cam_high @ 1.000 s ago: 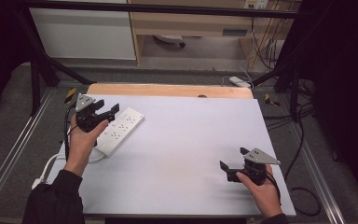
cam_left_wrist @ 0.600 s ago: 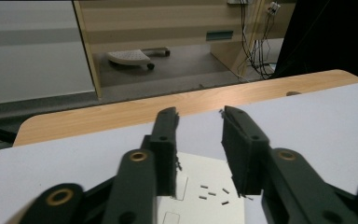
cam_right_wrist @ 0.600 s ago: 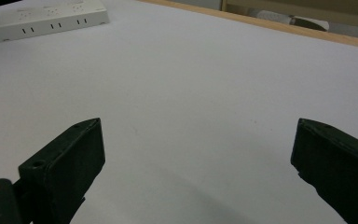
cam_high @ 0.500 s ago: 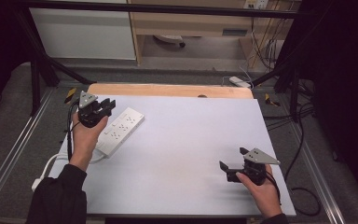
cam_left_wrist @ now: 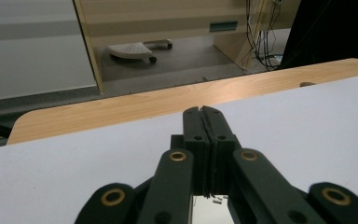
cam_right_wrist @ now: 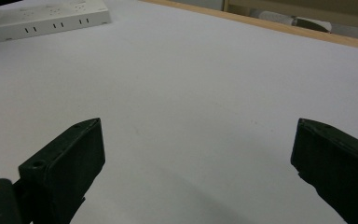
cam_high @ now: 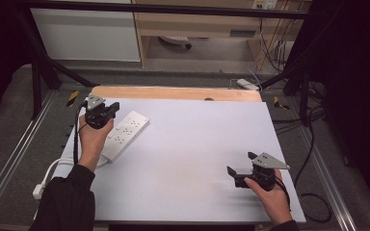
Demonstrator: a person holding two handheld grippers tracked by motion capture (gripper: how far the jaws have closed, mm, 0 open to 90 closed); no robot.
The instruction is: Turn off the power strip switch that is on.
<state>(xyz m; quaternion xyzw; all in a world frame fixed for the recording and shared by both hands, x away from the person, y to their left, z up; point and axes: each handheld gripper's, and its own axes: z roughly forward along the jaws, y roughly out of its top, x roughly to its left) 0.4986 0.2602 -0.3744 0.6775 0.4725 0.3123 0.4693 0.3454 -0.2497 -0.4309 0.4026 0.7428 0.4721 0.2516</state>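
Left gripper (cam_left_wrist: 202, 112) has just been closing, jaws now pressed together on nothing, beside the long white plastic power strip (cam_high: 125, 135); right gripper (cam_right_wrist: 198, 154) gapes wide over the pale grey table (cam_high: 192, 144).

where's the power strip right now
In the high view the white power strip lies aslant near the table's left edge, just right of the left gripper.

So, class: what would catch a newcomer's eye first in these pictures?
A white power strip lies slantwise at the left of the pale table. The left tool hovers by the strip's near-left side, its jaws pressed together on nothing. The right tool rests at the near right, jaws wide apart.
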